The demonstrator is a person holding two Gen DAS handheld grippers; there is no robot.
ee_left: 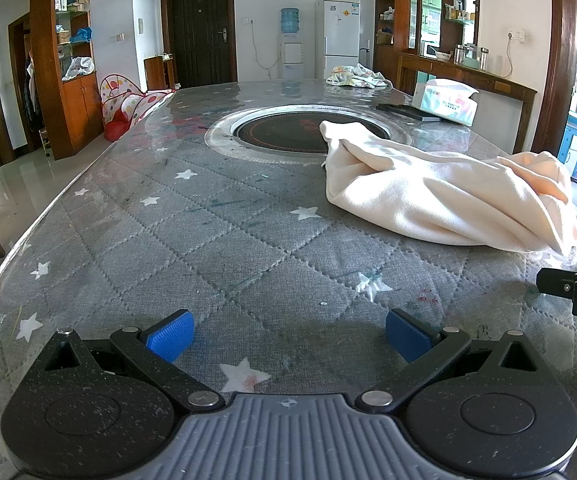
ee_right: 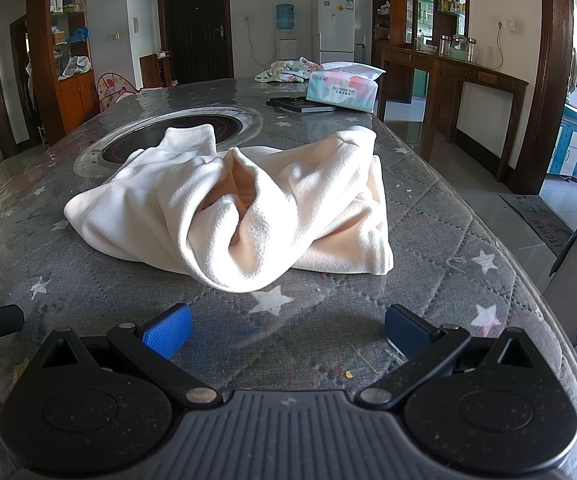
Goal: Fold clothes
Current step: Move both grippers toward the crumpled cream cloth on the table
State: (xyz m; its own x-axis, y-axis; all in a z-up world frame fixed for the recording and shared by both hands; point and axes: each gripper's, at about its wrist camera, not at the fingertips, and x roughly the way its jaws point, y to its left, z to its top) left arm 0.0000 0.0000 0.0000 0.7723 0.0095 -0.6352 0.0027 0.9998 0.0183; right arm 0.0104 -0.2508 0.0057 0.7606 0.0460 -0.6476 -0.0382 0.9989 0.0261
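Table (ee_left: pixel 192 248) with a grey quilted star cover, and what lies on it

A round dark hob (ee_left: pixel 288 132) is set into the middle of the top. A crumpled cream garment (ee_right: pixel 232 200) lies on the cover, one end reaching over the hob's rim. Further back rest a tissue pack (ee_right: pixel 342 90) and, just beside it, a flat black tray (ee_right: pixel 300 105). Near the far edge is a bundle of patterned cloth (ee_left: pixel 356 76). Small paint flecks and scraps dot the cover near the front.
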